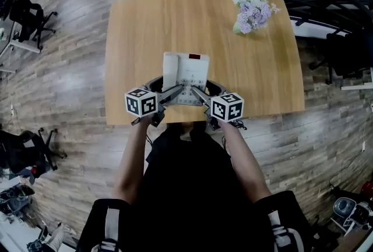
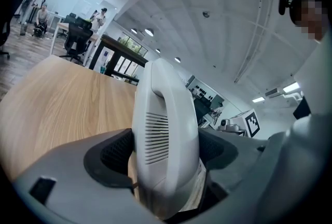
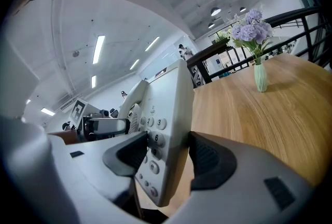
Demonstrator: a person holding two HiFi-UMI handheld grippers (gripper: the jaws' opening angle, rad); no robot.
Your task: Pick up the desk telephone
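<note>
The desk telephone sits at the lower middle of the head view, by the near edge of the wooden table. One claw bites each side, likely so the wide phone does not tip. The left claw is clenched on the handset side. The right claw is clenched on the side with the round buttons. I cannot tell if the phone is off the table. The phone is smooth, pale plastic, and the handset is rounded with thin slots. The claw pads are dark and bumpy, likely to stop slips. Purple flowers stand at the upper right, well apart.
</note>
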